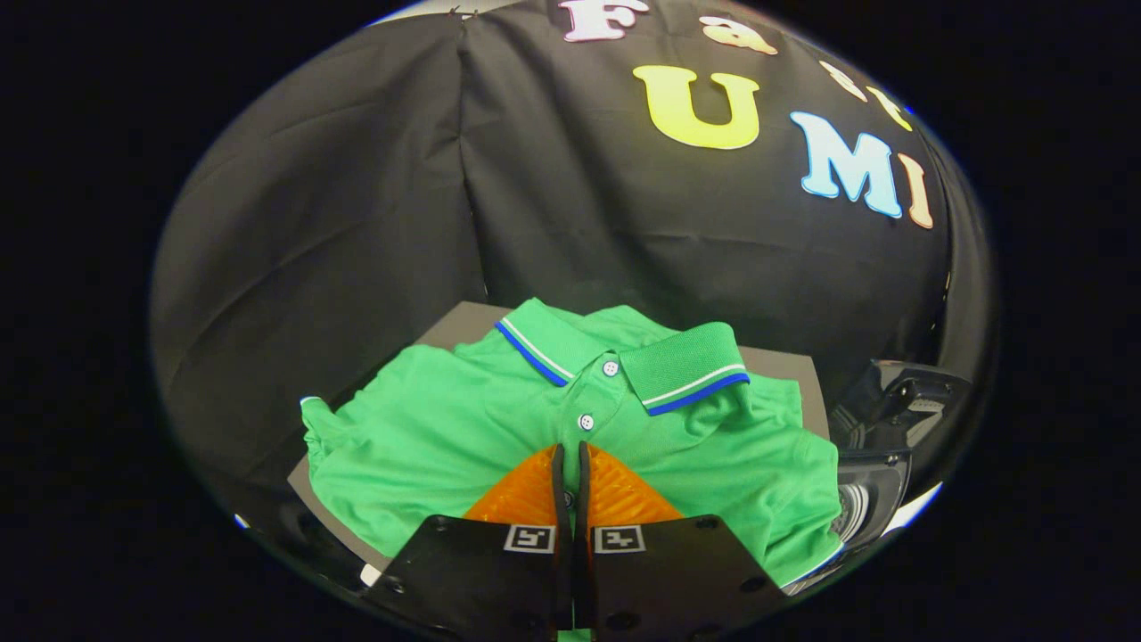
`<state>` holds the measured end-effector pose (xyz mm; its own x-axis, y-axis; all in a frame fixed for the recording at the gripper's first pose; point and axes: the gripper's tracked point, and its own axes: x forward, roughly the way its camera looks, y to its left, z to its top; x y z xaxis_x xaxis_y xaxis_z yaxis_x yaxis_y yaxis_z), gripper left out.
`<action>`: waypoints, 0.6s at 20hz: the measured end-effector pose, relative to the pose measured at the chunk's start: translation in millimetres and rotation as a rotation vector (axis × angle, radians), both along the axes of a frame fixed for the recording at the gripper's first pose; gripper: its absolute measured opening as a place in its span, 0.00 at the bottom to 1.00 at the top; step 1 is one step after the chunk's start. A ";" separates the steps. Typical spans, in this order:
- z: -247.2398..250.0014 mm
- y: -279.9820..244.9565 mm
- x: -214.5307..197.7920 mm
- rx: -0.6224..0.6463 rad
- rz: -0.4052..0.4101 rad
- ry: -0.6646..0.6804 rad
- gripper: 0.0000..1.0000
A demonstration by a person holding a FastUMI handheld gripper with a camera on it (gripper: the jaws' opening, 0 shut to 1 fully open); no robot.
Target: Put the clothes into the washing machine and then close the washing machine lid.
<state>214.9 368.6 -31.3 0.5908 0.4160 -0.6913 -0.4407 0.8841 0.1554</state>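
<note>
Clothes here are a single green polo shirt [499,428], lying spread out, front side up, on a dark grey flat surface [463,319] set against the black cloth wall of the booth. Its collar [624,361], trimmed with a white and a blue stripe, lies open on the far side, and two white buttons [586,422] run down the placket toward the camera. One short sleeve [321,428] reaches out to one side.

The gripper [571,459] rests over the near part of the shirt, just short of the lower button. Its two fingers [526,495] are pressed together with almost no gap; whether any cloth is pinched between them cannot be told.

Beside the shirt, on the side away from the sleeve, a dark, glossy machine [878,446] is partly visible, low and close by.
</note>
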 end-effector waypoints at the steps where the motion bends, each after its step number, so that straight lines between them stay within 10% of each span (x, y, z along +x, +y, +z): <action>1: 12.4 0.1 3.5 0.034 -0.002 -0.034 0.02; 12: 132.0 -14.3 11.8 0.228 -0.023 -0.264 0.02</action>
